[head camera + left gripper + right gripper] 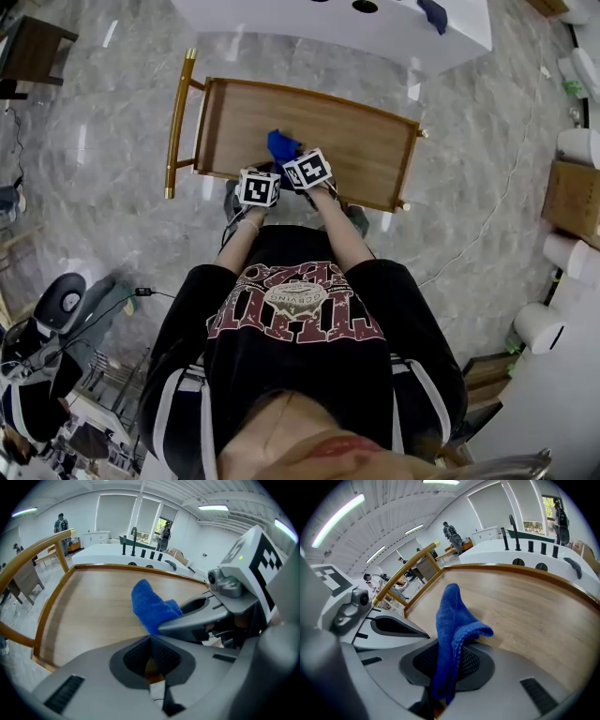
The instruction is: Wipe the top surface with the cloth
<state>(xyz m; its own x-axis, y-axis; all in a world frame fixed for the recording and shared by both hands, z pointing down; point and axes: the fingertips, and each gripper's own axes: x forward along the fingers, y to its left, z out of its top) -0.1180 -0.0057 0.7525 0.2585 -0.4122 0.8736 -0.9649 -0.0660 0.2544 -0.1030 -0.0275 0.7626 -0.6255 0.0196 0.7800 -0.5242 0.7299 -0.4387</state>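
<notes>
Right gripper (447, 665) clamped on the blue cloth (452, 620); cloth bunched over the bench (366, 150) near edge, contact with wood unclear; left gripper (151, 656) closed, empty; wipe looks barely begun, likely whole top left.

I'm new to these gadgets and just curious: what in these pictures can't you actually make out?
Head view: the marker cubes hide both tongs' tips.
Right gripper view: the right tongs, shut on the blue cloth, hide whether it touches the wood.
Left gripper view: the left tongs, shut and empty, block much of the wooden top's near edge.
Both gripper views: the people far behind are too small to describe.
</notes>
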